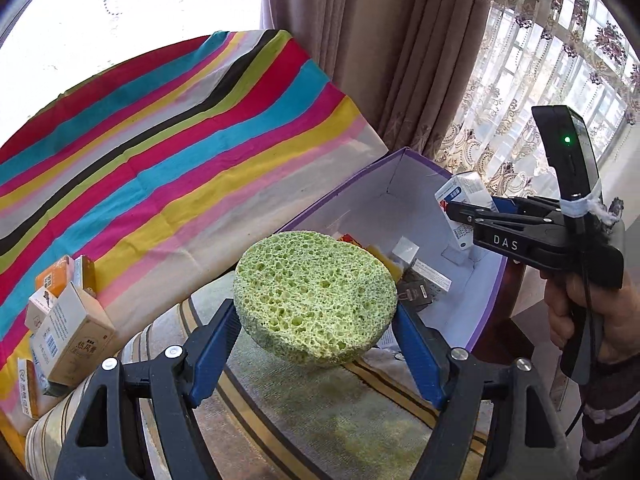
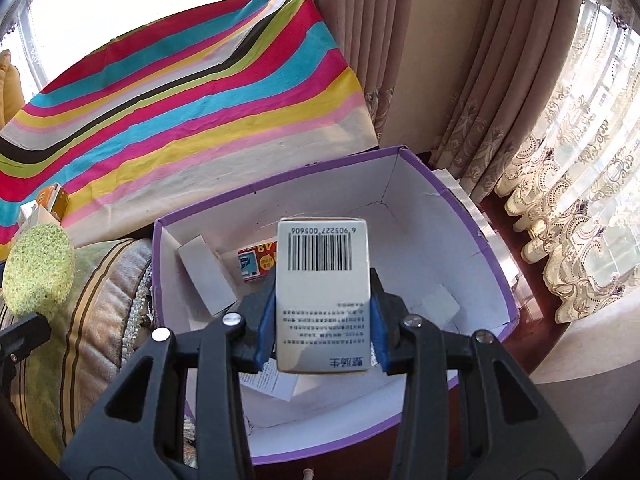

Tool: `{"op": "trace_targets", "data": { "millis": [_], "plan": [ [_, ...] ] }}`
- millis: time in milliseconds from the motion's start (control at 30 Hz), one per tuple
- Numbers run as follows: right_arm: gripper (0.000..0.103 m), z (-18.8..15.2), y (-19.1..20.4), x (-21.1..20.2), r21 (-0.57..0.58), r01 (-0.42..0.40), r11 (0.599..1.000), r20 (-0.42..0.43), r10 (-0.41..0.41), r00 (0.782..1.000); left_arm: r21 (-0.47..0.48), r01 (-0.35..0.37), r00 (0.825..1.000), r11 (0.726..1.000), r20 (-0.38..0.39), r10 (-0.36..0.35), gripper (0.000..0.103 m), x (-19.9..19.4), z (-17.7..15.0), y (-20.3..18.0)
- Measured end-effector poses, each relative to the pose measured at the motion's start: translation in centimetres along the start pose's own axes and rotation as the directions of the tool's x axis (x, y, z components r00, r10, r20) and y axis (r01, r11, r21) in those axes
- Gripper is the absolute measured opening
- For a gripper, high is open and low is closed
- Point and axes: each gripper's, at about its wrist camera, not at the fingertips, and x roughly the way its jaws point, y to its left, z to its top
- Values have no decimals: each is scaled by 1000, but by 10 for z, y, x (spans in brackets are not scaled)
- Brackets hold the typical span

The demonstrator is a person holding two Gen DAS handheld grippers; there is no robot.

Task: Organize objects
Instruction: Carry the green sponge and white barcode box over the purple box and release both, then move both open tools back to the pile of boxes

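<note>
My left gripper [image 1: 316, 320] is shut on a round green sponge [image 1: 316, 296], its blue pads pressing both sides, and holds it over a cushion next to the purple box [image 1: 486, 312]. The right wrist view catches the same sponge [image 2: 38, 268] at its left edge. My right gripper [image 2: 322, 320] is shut on a white medicine carton [image 2: 324, 280] with a barcode, held above the open purple box [image 2: 496, 276]. From the left wrist view, the right gripper [image 1: 454, 210] and its white carton [image 1: 466, 196] hang over the box's far side, with a hand on the handle.
The box holds several small cartons and leaflets [image 2: 256, 266]. A pile of medicine boxes [image 1: 64, 320] lies at the left on a striped cloth [image 1: 180, 152]. A striped cushion [image 2: 100, 292] lies beside the box. Curtains [image 2: 520, 120] hang behind.
</note>
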Motion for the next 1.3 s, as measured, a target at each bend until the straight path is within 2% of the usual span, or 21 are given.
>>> {"op": "trace_targets", "data": {
  "millis": [100, 200, 267, 367, 433, 533, 1033, 1300],
  "plan": [
    [44, 2, -8, 0, 7, 30, 1000, 7, -30, 1000, 23, 40, 999, 999, -9, -39, 78, 5, 4, -13],
    [44, 2, -14, 0, 18, 58, 998, 7, -59, 998, 51, 113, 994, 992, -16, -112, 79, 8, 8, -26],
    [44, 3, -17, 1, 20, 82, 996, 8, -82, 997, 69, 135, 991, 988, -21, -134, 83, 10, 8, -33],
    [47, 4, -19, 0, 24, 106, 994, 11, -107, 994, 75, 134, 991, 988, -20, -133, 83, 10, 8, -36],
    [63, 6, -21, -1, 40, 95, 995, 22, -96, 995, 54, 136, 991, 989, -13, -135, 83, 9, 8, -32],
    [74, 7, -19, -6, 43, 93, 995, 41, -95, 995, 13, 142, 990, 990, -5, -142, 84, 7, 9, -25],
    [75, 14, -2, -18, -15, 140, 990, 87, -138, 987, -118, 101, 995, 988, 41, -96, 84, -8, 1, 20],
    [75, 15, 12, -22, -39, 105, 994, 90, -101, 991, -202, 74, 996, 977, 70, -61, 84, -24, -13, 52]
  ]
}}
